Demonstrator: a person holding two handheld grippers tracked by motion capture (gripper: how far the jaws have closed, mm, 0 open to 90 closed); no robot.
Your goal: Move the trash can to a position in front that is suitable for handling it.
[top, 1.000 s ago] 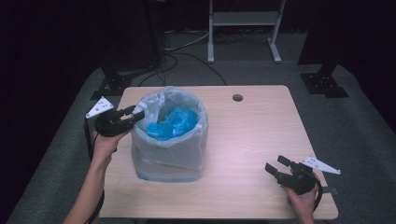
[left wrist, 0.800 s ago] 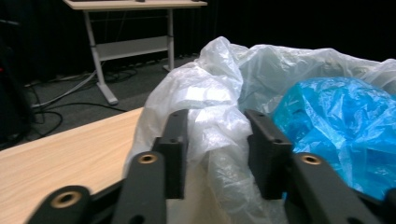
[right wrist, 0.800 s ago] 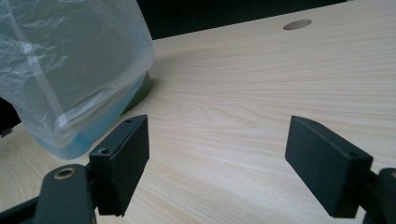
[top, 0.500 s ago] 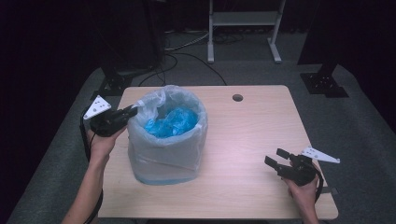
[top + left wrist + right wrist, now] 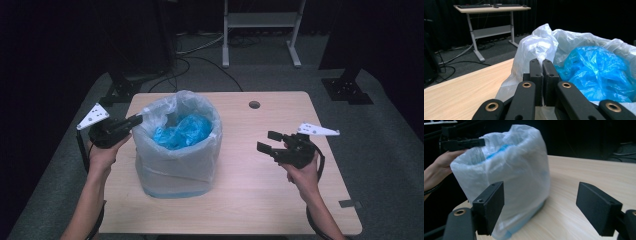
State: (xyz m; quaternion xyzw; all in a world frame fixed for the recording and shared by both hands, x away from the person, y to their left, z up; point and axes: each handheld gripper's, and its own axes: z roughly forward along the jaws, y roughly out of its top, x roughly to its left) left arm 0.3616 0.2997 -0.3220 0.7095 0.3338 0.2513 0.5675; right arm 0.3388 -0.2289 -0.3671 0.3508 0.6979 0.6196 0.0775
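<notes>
Left tongs (image 5: 136,120): pressed together on the left rim of the white bag (image 5: 175,150), having just closed on the plastic. Right tongs (image 5: 267,141): spread, empty, raised above the counter (image 5: 280,200), well apart. Bag lies left of them, its right rim nearest.

The left gripper (image 5: 139,119) closed on the white bag (image 5: 176,150) rim at nine o'clock; the right gripper (image 5: 267,141) rose toward it
</notes>
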